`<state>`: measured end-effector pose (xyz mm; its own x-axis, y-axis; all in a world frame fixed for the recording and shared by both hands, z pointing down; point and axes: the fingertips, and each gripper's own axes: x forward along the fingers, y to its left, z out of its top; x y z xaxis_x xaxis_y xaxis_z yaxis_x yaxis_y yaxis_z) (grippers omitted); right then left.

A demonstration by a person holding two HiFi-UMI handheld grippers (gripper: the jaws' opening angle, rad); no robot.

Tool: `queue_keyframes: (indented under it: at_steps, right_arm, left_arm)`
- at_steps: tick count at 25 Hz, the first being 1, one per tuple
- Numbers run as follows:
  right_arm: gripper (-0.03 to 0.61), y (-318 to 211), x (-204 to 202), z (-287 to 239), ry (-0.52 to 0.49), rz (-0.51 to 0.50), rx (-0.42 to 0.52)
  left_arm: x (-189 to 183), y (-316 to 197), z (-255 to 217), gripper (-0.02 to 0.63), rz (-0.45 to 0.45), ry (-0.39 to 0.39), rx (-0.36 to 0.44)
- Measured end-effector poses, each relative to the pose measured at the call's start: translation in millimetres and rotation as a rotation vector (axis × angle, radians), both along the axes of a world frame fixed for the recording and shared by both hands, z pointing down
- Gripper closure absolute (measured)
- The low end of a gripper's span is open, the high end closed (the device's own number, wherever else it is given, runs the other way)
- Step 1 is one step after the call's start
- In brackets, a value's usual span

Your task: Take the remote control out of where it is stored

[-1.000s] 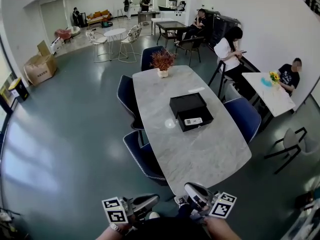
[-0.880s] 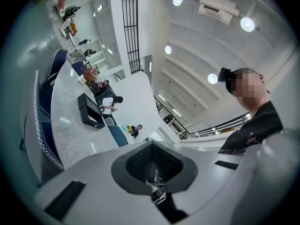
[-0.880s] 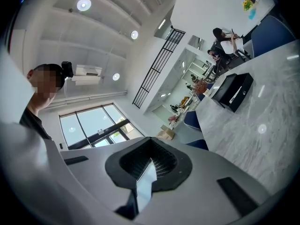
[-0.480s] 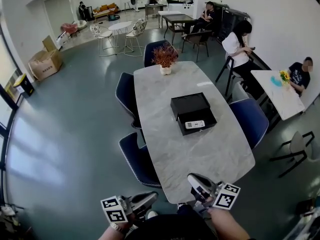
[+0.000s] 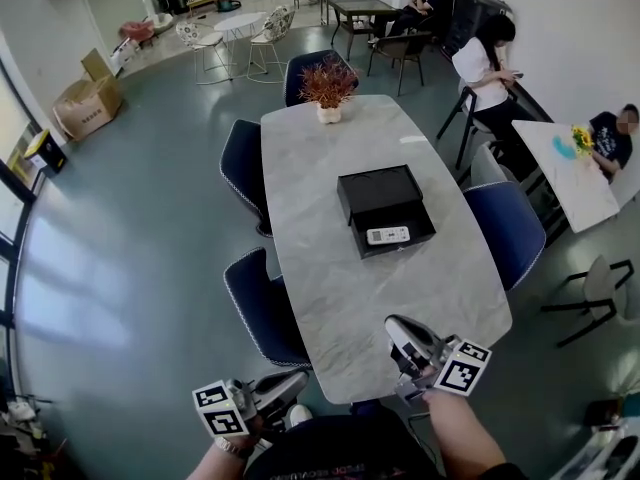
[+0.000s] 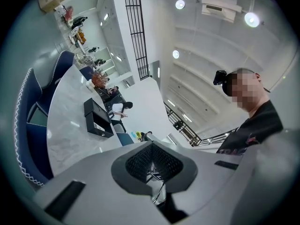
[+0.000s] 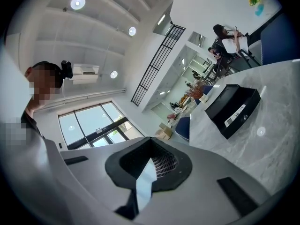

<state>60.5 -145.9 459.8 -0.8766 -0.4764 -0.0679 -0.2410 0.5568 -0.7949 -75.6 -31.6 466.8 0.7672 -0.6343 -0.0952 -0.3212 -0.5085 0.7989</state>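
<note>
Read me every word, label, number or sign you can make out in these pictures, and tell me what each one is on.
No text here is clear enough to quote.
Remote control in the black box: button marks, too small to read.
Person's black shirt: light print, too small and blurred to read.
Left gripper and right gripper: black-and-white square markers, patterns only, no letters.

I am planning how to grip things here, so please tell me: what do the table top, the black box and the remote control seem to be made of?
Table top: pale grey, veined like marble, stone or a stone-look slab; glossy, it shows light reflections.
Black box: matt, sharp-edged, maybe card or plastic; unclear.
Remote control: white, probably plastic; too small to confirm.
</note>
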Motion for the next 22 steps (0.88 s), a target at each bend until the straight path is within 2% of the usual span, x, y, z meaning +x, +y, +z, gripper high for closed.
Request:
queue_keyframes:
  at_steps: [5, 15, 22]
  right_arm:
    - [0.569, -31, 10, 4, 0.039, -0.002, 0.023]
    - [0.569, -96, 29, 16, 0.182, -0.036, 0.076]
    - [0.569, -135, 31, 30, 0.311, -0.103, 0.137]
  left_arm:
    - [3, -12, 4, 0.609, -0.021, -0.008, -0.018]
    - [3, -27, 5, 0.609, -0.082, -0.018, -0.041]
    - [6, -28, 9, 0.609, -0.138, -0.015, -0.058]
